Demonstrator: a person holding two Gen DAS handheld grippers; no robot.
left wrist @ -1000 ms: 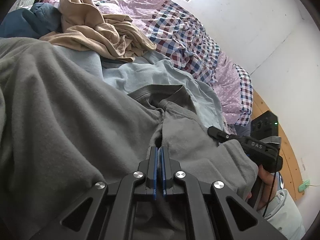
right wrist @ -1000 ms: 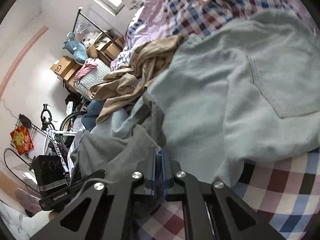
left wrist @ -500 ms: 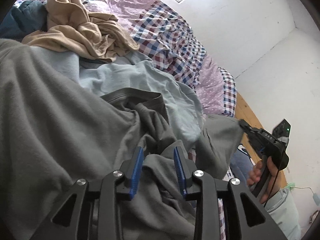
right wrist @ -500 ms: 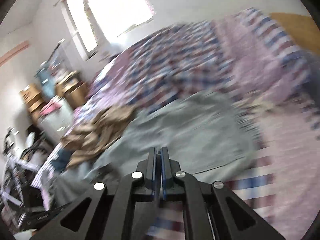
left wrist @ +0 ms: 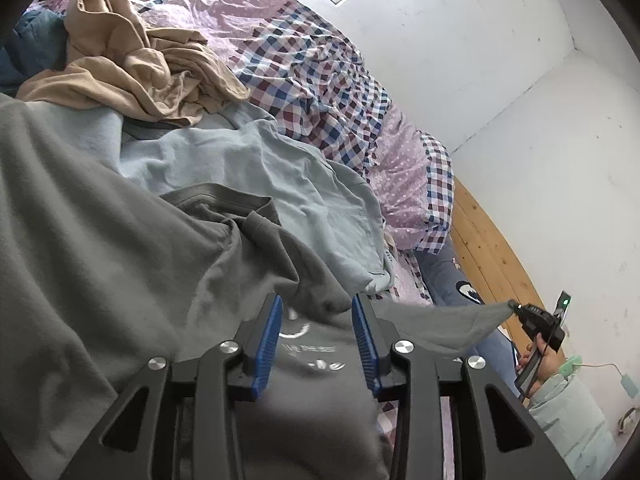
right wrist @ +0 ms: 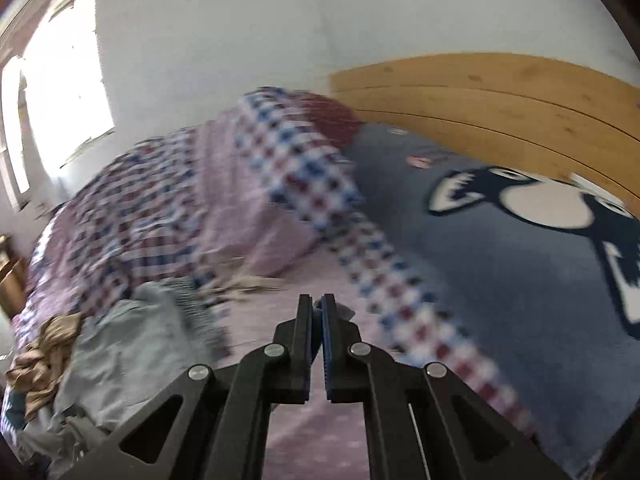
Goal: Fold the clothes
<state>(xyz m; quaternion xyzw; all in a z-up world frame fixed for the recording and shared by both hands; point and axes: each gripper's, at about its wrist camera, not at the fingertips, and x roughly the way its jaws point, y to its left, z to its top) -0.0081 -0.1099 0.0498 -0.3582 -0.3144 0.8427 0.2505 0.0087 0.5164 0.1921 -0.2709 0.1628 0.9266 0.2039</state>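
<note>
A grey T-shirt (left wrist: 100, 260) with a white print lies crumpled over the bed in the left wrist view. My left gripper (left wrist: 316, 312) hovers just over it with its jaws opening; the printed cloth shows between the blue pads (left wrist: 268, 340), which do not press on it. Far right, my right gripper (left wrist: 514, 306) is shut on a corner of the same shirt, which is pulled out into a taut strip. In the right wrist view the right gripper (right wrist: 317, 302) is shut, with a scrap of grey cloth at its tips.
A light blue shirt (left wrist: 248, 164) lies beyond the grey one, a tan garment (left wrist: 132, 68) heaped behind it. A checked and dotted quilt (left wrist: 312, 68) covers the bed. A wooden headboard (right wrist: 500, 96) and a navy pillow (right wrist: 500, 260) lie ahead of the right gripper. A person's hand (left wrist: 540, 356) holds the right gripper.
My left jaws went from shut on the grey cloth to apart. The right gripper swung far to the right and upward with the shirt's corner, stretching it out; its view now faces the pillow.
</note>
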